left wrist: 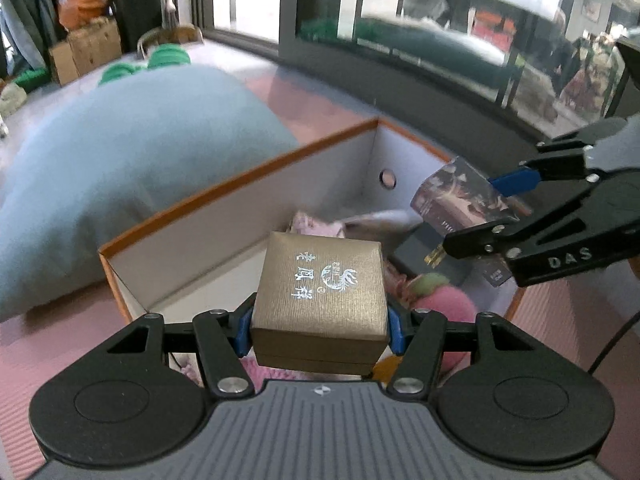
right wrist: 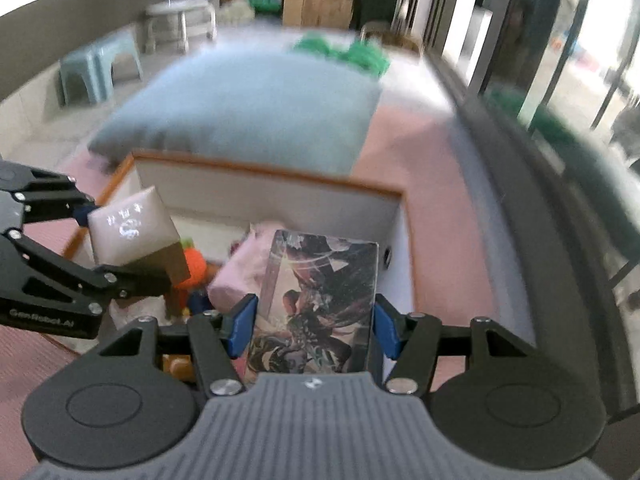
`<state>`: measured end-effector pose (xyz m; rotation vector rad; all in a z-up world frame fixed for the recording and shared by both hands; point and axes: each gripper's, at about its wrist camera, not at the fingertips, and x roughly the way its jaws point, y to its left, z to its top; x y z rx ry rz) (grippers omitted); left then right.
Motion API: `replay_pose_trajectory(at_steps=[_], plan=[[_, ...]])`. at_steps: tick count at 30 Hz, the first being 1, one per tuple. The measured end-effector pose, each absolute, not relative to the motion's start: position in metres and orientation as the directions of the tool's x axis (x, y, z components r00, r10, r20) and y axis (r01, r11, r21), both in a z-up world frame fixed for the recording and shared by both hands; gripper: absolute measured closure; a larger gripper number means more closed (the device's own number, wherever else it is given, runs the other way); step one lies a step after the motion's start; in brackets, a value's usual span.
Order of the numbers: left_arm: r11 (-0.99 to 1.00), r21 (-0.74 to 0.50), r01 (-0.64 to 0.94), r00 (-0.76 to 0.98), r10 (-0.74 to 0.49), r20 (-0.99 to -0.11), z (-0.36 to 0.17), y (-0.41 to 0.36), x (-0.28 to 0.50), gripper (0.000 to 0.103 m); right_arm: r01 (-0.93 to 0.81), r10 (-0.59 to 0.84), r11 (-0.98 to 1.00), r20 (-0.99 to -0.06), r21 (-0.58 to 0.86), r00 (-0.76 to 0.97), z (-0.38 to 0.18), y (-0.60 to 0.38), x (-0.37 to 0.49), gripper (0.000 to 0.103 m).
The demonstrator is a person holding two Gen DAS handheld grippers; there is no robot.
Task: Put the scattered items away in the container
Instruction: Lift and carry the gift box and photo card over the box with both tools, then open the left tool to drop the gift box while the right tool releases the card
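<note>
My left gripper [left wrist: 320, 330] is shut on a gold jewellery box [left wrist: 322, 300] with silver characters on its lid, held over the near end of an open cardboard container [left wrist: 224, 196] with orange rims and white walls. Across the container my right gripper [right wrist: 314, 328] is shut on a dark illustrated card box [right wrist: 316, 304], above the container's far right side. Each gripper shows in the other's view: the right gripper [left wrist: 472, 216] with the card box [left wrist: 460, 196], the left gripper [right wrist: 90, 240] with the gold box [right wrist: 132, 232]. Inside lie pink cloth [right wrist: 244, 268], an orange knitted toy [right wrist: 194, 268] and a pink-green plush [left wrist: 440, 296].
A large pale-blue cushion [left wrist: 120, 160] lies beyond the container on a pink mat [right wrist: 432, 208]. Green yarn items [right wrist: 352, 52] sit past the cushion. Glass doors with dark frames [left wrist: 440, 40] run along one side. Stools [right wrist: 100, 64] and cardboard boxes [right wrist: 316, 8] stand further back.
</note>
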<state>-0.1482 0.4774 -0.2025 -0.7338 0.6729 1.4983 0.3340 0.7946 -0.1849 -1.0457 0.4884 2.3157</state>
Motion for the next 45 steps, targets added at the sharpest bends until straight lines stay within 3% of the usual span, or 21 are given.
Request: replay_pose_trajectory(at_steps=[9,19,31,34,45], plan=[[-0.074,-0.002,-0.997,-0.044,0.609,-0.792,-0.213,0.489,-0.159,0.033,-0.585,0.147,-0.799,-0.898,0.139,-0.414,-0.229,0.829,0.296,0.040],[-0.126,-0.006,-0.992,-0.071,0.597,-0.799,-0.219,0.501,-0.173,0.035,-0.548,0.179,-0.836,-0.922,0.041,-0.342,-0.235,0.850,0.263,0.041],[-0.138,0.027,-0.990,-0.106,0.608,-0.787,-0.218,0.491,-0.165,0.026,-0.532,0.291,-0.841,-0.912,-0.100,-0.289,-0.237,0.836,0.259,0.037],[-0.168,0.024,-0.985,-0.128,0.645,-0.754,-0.210,0.484,-0.166,0.015,-0.547,0.317,-0.831,-0.893,-0.099,-0.319,-0.229,0.831,0.262,0.034],[-0.260,0.010,-0.966,-0.199,0.714,-0.672,-0.178,0.459,-0.165,0.015,-0.606,0.370,-0.794,-0.830,-0.049,-0.417,-0.193,0.821,0.275,0.033]])
